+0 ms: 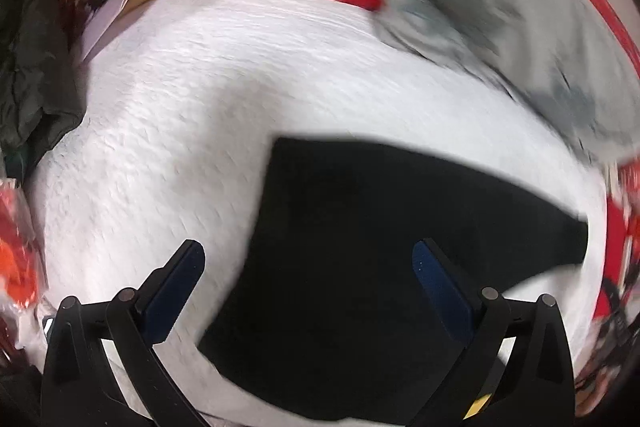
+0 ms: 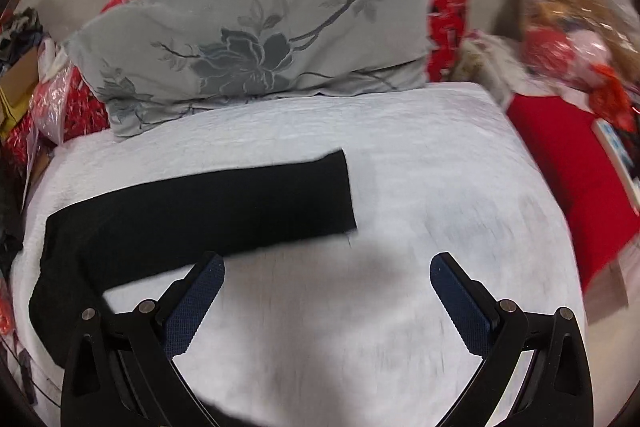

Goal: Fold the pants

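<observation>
Nearest, the left claw (image 1: 308, 259) gapes wide, holding nothing; the black pants (image 1: 360, 247) lie flat between and beyond its fingers, toward 12 o'clock. The right claw (image 2: 327, 267) is equally wide and empty over the white bed (image 2: 440, 187), the pants (image 2: 208, 203) stretching from 9 to 12 o'clock. Farther, at 12, a grey floral pillow (image 2: 256, 27) leans.

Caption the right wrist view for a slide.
Open right claw hovers over the white bedspread beside flat black pants, grey floral pillow behind.
</observation>
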### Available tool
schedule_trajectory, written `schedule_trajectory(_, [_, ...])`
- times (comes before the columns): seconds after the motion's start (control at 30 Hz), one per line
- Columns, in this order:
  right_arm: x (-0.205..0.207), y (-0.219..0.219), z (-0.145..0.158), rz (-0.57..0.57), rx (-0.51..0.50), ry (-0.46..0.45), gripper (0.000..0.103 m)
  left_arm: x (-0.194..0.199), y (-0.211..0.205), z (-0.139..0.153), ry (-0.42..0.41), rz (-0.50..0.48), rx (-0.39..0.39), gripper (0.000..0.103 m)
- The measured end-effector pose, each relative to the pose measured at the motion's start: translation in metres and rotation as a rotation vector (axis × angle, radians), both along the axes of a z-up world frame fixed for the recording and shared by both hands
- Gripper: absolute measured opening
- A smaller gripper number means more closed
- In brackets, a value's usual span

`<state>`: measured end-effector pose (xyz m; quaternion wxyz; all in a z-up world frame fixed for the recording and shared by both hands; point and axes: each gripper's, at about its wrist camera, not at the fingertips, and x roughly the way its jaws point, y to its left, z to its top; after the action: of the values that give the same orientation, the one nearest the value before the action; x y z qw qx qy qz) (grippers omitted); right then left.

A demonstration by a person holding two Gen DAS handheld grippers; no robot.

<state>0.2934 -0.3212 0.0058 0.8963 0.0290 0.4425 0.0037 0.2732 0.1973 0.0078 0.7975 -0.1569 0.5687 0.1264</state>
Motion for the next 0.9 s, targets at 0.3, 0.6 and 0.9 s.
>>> schedule_trajectory(0.3, [0.089, -0.016, -0.043, 0.018, 0.05, 0.125, 0.103, 0.05, 0.033, -0.055, 0.097, 0.032, -0.194, 0.103])
schedule_trajectory(0.6, [0.131, -0.009, -0.079, 0.103, 0.153, 0.215, 0.095, 0.082, 0.03, -0.092, 0.152, 0.022, -0.241, 0.084])
schedule_trajectory(0.9, [0.115, -0.001, -0.061, 0.174, 0.089, 0.193, 0.015, 0.08, 0.017, -0.074, 0.145, 0.004, -0.124, 0.03])
